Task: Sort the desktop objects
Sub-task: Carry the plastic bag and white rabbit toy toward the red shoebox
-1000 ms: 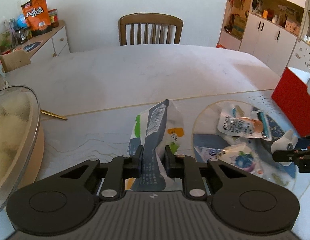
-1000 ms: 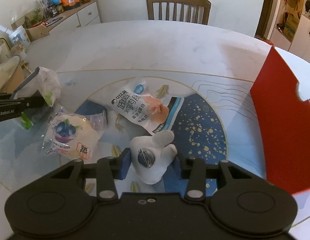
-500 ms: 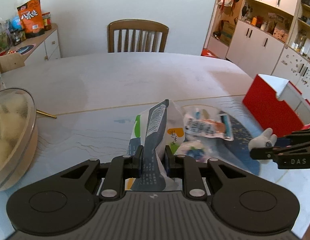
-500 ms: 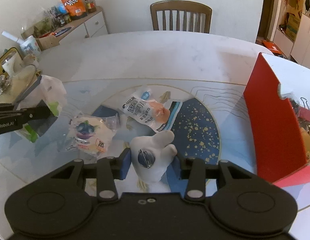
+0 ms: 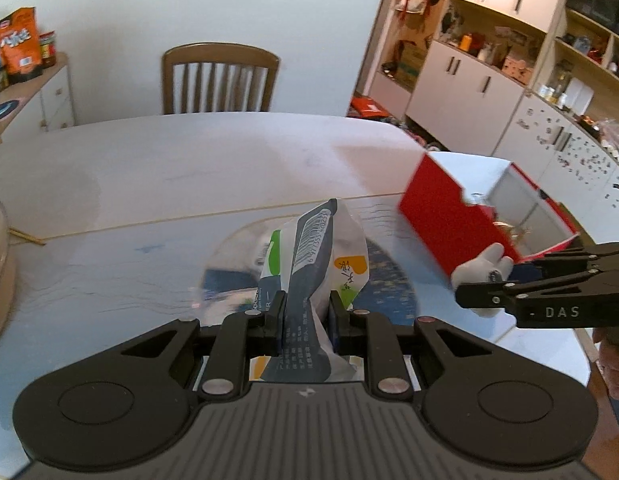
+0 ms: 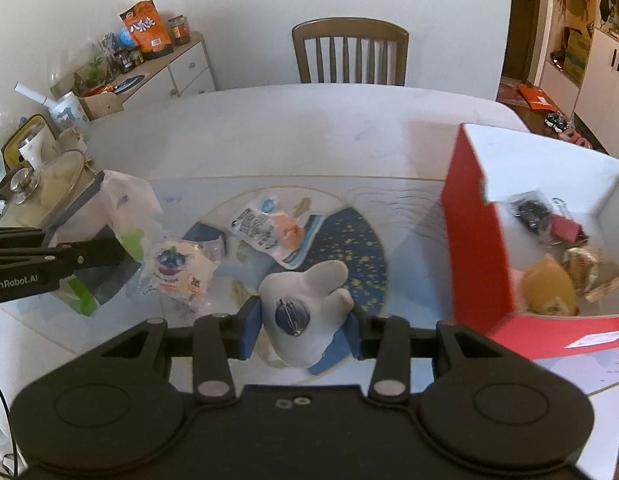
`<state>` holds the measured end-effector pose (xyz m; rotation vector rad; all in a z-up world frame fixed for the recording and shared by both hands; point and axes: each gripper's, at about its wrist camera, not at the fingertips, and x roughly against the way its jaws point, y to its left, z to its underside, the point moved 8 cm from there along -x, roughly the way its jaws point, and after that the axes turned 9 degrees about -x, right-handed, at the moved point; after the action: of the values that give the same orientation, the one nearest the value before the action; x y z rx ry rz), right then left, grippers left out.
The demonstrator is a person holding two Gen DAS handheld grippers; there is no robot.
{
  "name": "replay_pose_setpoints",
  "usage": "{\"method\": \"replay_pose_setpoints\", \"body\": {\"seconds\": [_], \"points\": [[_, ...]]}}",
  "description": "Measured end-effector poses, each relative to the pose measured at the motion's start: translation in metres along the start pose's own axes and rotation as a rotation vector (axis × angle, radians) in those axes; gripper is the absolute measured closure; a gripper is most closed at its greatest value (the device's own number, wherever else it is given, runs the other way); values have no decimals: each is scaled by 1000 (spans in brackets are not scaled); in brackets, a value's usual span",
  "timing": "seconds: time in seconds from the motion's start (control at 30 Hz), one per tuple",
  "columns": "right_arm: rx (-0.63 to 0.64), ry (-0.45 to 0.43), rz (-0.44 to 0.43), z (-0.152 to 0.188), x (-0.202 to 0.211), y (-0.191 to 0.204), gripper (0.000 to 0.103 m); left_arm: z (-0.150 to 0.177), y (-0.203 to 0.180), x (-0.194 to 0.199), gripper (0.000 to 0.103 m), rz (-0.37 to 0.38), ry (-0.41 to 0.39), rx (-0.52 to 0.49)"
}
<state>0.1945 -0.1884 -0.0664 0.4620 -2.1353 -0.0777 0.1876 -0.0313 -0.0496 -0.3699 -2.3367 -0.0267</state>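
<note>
My left gripper (image 5: 305,312) is shut on a white, green and grey snack bag (image 5: 321,256) and holds it above the table; it also shows in the right wrist view (image 6: 113,216). My right gripper (image 6: 301,324) is shut on a white plush toy (image 6: 309,300) with a dark round badge, held above the round mat just left of the red box (image 6: 481,248). The toy shows in the left wrist view (image 5: 481,272) beside the box (image 5: 449,216). A blueberry snack packet (image 6: 177,272) and a white and orange packet (image 6: 269,228) lie on the mat.
The open red box holds a yellow object (image 6: 549,288), clips and small items. A glass-lidded pot (image 6: 37,192) stands at the table's left edge. A wooden chair (image 6: 349,52) stands at the far side. A sideboard (image 6: 157,72) with jars is at the back left.
Both grippers have risen and swung right with their loads. The red box now sits closer and its open inside shows in both views.
</note>
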Motion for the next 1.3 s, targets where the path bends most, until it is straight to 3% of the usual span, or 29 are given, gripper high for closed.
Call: {"method": "replay_pose_setpoints", "body": {"seconds": [0.53, 1.3], "points": [[-12, -50, -17, -21, 40, -77, 62, -50, -101, -37, 84, 60, -22, -58], [-63, -77, 48, -47, 49, -213, 62, -124, -225, -122, 84, 145, 9, -168]]}}
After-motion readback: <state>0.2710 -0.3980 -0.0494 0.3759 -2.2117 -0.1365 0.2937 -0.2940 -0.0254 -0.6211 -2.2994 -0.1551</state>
